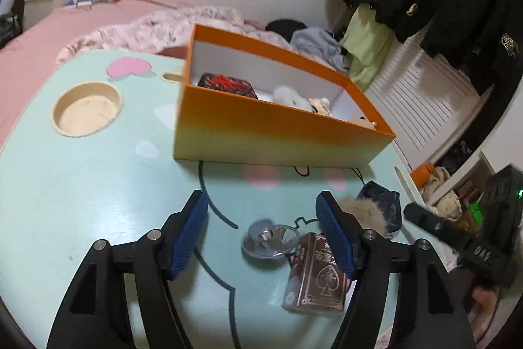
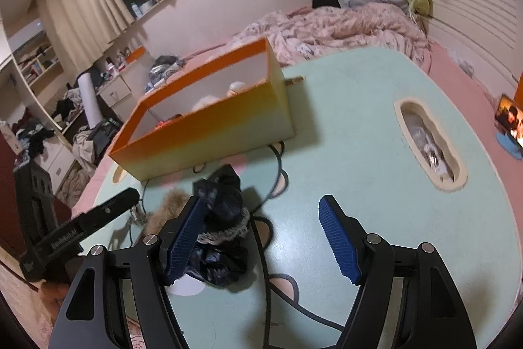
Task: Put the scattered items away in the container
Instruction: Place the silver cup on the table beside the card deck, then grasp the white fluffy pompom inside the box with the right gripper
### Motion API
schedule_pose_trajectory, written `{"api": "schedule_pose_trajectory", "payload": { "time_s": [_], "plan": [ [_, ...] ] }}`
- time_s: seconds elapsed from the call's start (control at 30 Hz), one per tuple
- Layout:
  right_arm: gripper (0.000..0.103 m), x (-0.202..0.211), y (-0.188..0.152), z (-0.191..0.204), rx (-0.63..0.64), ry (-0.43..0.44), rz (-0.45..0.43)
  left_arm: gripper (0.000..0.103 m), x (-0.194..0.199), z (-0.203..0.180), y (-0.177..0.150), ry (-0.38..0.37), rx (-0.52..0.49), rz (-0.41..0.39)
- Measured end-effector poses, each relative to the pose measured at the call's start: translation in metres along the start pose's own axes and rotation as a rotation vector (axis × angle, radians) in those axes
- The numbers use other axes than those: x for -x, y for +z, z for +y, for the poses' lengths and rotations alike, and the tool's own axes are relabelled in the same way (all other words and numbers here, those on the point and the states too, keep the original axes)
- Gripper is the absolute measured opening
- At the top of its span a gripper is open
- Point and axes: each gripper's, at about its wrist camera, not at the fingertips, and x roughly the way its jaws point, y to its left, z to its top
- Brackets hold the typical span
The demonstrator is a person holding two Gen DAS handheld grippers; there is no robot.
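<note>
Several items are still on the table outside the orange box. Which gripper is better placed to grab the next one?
Probably the left gripper: its open jaws point at the shiny metal cup and the playing card box, both near its fingertips. The right gripper is open too, with the dark fabric bundle at its left finger.

Your orange box (image 1: 278, 133) sat open mid-table, toys inside. Near the table's front edge lay a card deck (image 1: 313, 280), shiny dish (image 1: 269, 239), fur pompom (image 1: 362, 211) and dark pouch (image 2: 222, 201).

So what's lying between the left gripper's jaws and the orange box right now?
In the left wrist view, only bare mint tabletop with its printed cartoon lies between the left gripper and the orange box. The shiny metal dish sits nearer, between the open jaws.
</note>
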Motion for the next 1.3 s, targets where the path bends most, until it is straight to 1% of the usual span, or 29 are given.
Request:
{"api": "schedule_pose_trajectory", "payload": {
  "time_s": [0.1, 0.2, 0.23, 0.3, 0.33, 0.37, 0.4, 0.43, 0.5, 0.57, 0.63, 0.7, 0.8, 0.83, 0.9, 0.97, 1.03, 1.1, 1.2, 1.3],
  "plan": [
    [0.072, 0.002, 0.02, 0.018, 0.053, 0.023, -0.016, 0.069, 0.004, -0.004, -0.003, 0.004, -0.014, -0.04],
    [0.072, -0.005, 0.057, 0.048, 0.139, 0.073, -0.01, 0.069, 0.009, -0.007, -0.004, 0.007, -0.034, -0.072],
    [0.071, -0.012, 0.073, 0.058, 0.157, 0.085, 0.006, 0.069, 0.01, -0.007, -0.005, 0.011, -0.036, -0.078],
    [0.068, -0.038, 0.105, 0.077, 0.185, 0.077, 0.068, 0.069, 0.01, -0.007, -0.006, 0.022, -0.041, -0.082],
    [0.059, -0.053, 0.115, 0.084, 0.197, 0.07, 0.111, 0.069, 0.01, -0.007, -0.006, 0.027, -0.043, -0.082],
    [0.046, -0.069, 0.124, 0.09, 0.207, 0.062, 0.16, 0.069, 0.011, -0.007, -0.007, 0.03, -0.044, -0.085],
    [0.04, -0.088, 0.13, 0.094, 0.214, 0.046, 0.214, 0.069, 0.012, -0.007, -0.008, 0.028, -0.045, -0.092],
    [0.033, -0.106, 0.134, 0.097, 0.222, 0.017, 0.265, 0.069, 0.013, -0.007, -0.008, 0.022, -0.044, -0.102],
    [0.032, -0.132, 0.135, 0.099, 0.256, -0.046, 0.307, 0.069, 0.016, -0.006, -0.01, 0.016, -0.042, -0.116],
    [0.032, -0.15, 0.132, 0.098, 0.284, -0.103, 0.316, 0.069, 0.017, -0.005, -0.01, 0.011, -0.041, -0.122],
    [0.033, -0.162, 0.127, 0.093, 0.285, -0.144, 0.325, 0.069, 0.017, -0.005, -0.01, 0.007, -0.043, -0.123],
    [0.035, -0.174, 0.125, 0.09, 0.279, -0.153, 0.352, 0.069, 0.016, -0.005, -0.01, 0.008, -0.044, -0.123],
    [0.038, -0.191, 0.122, 0.091, 0.276, -0.148, 0.423, 0.069, 0.017, -0.006, -0.01, 0.01, -0.047, -0.126],
    [0.038, -0.192, 0.121, 0.095, 0.303, -0.163, 0.418, 0.069, 0.017, -0.006, -0.01, 0.011, -0.048, -0.127],
    [0.032, -0.191, 0.116, 0.101, 0.348, -0.206, 0.397, 0.069, 0.016, -0.006, -0.011, 0.012, -0.049, -0.124],
    [0.031, -0.189, 0.111, 0.103, 0.358, -0.22, 0.372, 0.069, 0.016, -0.005, -0.011, 0.01, -0.044, -0.123],
    [0.03, -0.184, 0.109, 0.1, 0.339, -0.185, 0.358, 0.069, 0.016, -0.004, -0.01, 0.008, -0.039, -0.124],
    [0.03, -0.173, 0.111, 0.099, 0.316, -0.147, 0.319, 0.069, 0.016, -0.004, -0.011, 0.008, -0.037, -0.123],
    [0.03, -0.141, 0.117, 0.098, 0.282, -0.091, 0.217, 0.069, 0.015, -0.005, -0.011, 0.012, -0.037, -0.118],
    [0.031, -0.097, 0.121, 0.095, 0.243, -0.02, 0.134, 0.069, 0.016, -0.005, -0.012, 0.013, -0.035, -0.117]
  ]
}}
